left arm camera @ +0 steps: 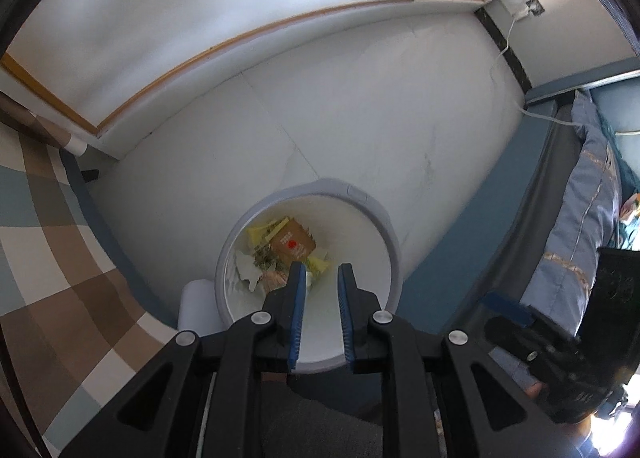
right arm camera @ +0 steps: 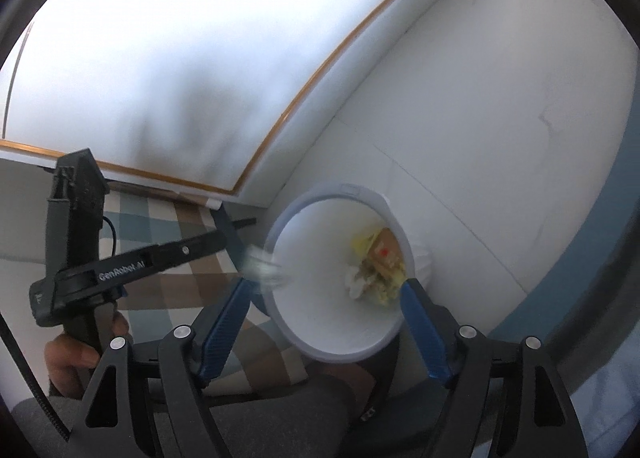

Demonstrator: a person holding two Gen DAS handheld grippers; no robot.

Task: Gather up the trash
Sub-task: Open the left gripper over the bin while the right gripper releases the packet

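Observation:
A round white trash bin (left arm camera: 360, 214) stands on the pale floor, seen from above; it also shows in the right wrist view (right arm camera: 304, 322). Inside lie a brown packet with a red dot (left arm camera: 294, 244), yellow wrappers and crumpled white paper (left arm camera: 248, 270). My left gripper (left arm camera: 322, 272) hangs over the bin, slightly open and empty. My right gripper (right arm camera: 326, 286) is wide open above the bin. A blurred, pale crumpled piece (right arm camera: 264, 268) is in the air by the right gripper's left fingertip, at the bin's rim.
A checked brown, blue and white cloth (left arm camera: 48, 242) covers a surface to the left. A bed with blue bedding (left arm camera: 580, 226) is at the right. A white cable (left arm camera: 508, 46) runs from a wall socket. The left gripper body (right arm camera: 80, 258) shows in the right wrist view.

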